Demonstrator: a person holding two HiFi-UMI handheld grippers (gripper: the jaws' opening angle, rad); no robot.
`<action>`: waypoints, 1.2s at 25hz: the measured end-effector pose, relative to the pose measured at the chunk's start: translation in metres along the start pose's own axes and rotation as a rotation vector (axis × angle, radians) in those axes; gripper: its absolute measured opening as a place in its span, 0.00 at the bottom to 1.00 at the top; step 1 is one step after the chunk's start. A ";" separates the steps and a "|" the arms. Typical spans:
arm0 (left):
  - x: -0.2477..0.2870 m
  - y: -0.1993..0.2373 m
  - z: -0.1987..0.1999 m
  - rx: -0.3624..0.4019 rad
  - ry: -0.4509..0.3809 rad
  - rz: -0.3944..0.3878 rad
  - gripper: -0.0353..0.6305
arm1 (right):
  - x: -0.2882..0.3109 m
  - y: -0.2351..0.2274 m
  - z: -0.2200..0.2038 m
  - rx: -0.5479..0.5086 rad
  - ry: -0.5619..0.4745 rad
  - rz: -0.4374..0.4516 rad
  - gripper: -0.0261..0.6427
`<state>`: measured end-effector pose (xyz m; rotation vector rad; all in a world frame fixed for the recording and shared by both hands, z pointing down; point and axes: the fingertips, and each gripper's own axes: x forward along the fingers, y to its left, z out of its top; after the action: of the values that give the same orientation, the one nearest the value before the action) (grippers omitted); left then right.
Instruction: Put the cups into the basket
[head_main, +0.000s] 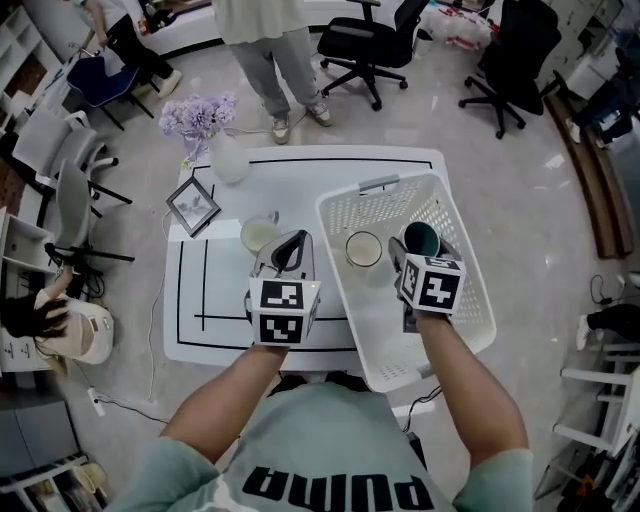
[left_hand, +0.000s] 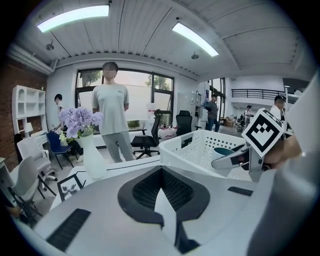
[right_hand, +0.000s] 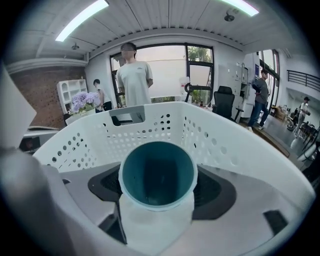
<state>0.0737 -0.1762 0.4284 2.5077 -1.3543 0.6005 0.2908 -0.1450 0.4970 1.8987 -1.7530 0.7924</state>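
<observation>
Teal cup (right_hand: 156, 175): clamped in right tongs (right_hand: 157, 220), inside basket (right_hand: 240, 145).
Cream cup (head_main: 363, 248): in basket.
Pale cup (head_main: 259, 234): on tabletop (head_main: 220, 290), beside basket.
Left tongs (left_hand: 164, 200): closed, empty.

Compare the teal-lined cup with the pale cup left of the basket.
The teal-lined cup sits between the right gripper's jaws, within the basket; the pale cup stands free on the table, outside it. One is teal inside, the other cream. Both show round open mouths.
</observation>
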 end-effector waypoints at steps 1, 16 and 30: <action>0.003 0.002 -0.004 -0.002 0.008 0.004 0.06 | 0.003 -0.001 -0.002 0.008 0.008 -0.002 0.63; 0.031 0.010 -0.047 -0.032 0.093 0.014 0.06 | 0.039 -0.009 -0.034 0.071 0.098 -0.037 0.63; 0.033 0.012 -0.050 -0.034 0.093 0.013 0.06 | 0.039 -0.008 -0.036 0.047 0.110 -0.044 0.63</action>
<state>0.0676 -0.1879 0.4882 2.4144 -1.3378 0.6819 0.2959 -0.1497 0.5499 1.8796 -1.6349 0.9108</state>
